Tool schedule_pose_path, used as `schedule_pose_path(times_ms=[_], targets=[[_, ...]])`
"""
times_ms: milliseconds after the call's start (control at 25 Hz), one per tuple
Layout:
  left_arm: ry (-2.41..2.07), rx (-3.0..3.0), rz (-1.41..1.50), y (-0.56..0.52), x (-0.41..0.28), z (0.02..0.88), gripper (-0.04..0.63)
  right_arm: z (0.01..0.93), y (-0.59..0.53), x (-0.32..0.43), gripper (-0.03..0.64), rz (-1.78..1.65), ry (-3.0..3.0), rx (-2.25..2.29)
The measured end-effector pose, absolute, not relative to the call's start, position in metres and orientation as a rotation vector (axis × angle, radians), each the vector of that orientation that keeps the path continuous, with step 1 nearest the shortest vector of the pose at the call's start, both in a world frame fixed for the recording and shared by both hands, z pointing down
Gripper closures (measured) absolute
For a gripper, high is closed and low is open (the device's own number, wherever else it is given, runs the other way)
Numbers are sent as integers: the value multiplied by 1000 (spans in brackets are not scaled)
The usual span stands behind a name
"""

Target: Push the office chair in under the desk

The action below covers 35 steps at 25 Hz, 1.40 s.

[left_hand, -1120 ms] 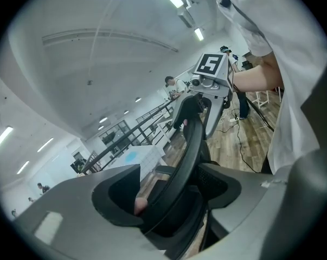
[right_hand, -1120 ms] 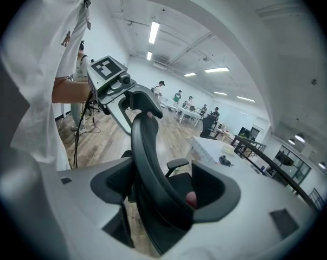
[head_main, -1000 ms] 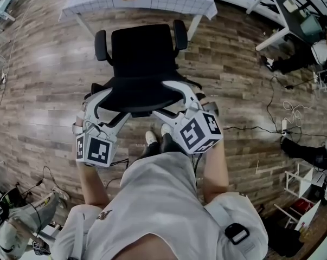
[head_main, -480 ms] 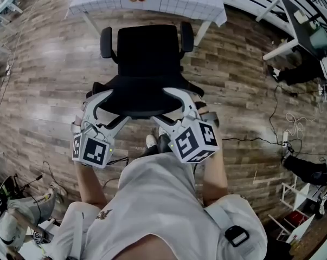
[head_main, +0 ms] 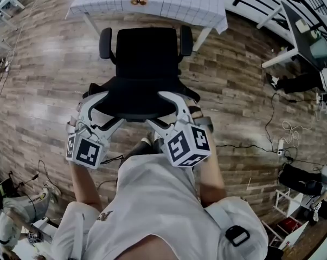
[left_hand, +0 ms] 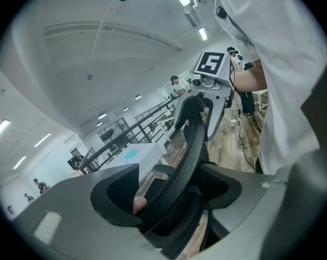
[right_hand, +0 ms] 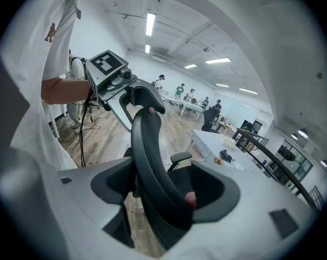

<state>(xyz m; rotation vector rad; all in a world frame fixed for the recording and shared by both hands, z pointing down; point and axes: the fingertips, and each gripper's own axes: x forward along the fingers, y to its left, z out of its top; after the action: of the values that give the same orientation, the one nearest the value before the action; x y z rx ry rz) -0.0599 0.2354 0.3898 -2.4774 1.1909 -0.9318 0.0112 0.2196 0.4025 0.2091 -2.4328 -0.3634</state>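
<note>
Push with the left gripper (head_main: 113,106), clamped across the left end of the top rim of the chair (head_main: 144,58), apparently with both pads touching it, though hard to confirm through the wide lens. Steer the chair, standing on the floor just short of the desk (head_main: 103,3) with its seat facing the gap between the legs, straight ahead. Match it with the right gripper (head_main: 155,108), likewise closed on the rim's right end, and press evenly to stop any swivel. Cannot see the wheels under the seat, nor the desk's far side beyond the top edge
</note>
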Motion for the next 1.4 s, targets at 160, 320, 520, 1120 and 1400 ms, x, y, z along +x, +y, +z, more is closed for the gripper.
schedule_pose_path(times_ms=[160, 320, 520, 1120, 1400], targets=[[1179, -2488, -930, 230, -64, 388, 259, 401, 215, 6, 293, -346, -2428, 207], [1174, -2484, -928, 229, -70, 388, 259, 401, 213, 0, 291, -347, -2424, 224], [1161, -2487, -936, 223, -81, 391, 258, 404, 208, -10, 291, -350, -2419, 239], [1112, -2486, -910, 199, -100, 388, 258, 404, 186, -29, 291, -315, -2385, 287], [1089, -2492, -898, 188, -106, 386, 256, 403, 176, -36, 291, -308, -2384, 307]])
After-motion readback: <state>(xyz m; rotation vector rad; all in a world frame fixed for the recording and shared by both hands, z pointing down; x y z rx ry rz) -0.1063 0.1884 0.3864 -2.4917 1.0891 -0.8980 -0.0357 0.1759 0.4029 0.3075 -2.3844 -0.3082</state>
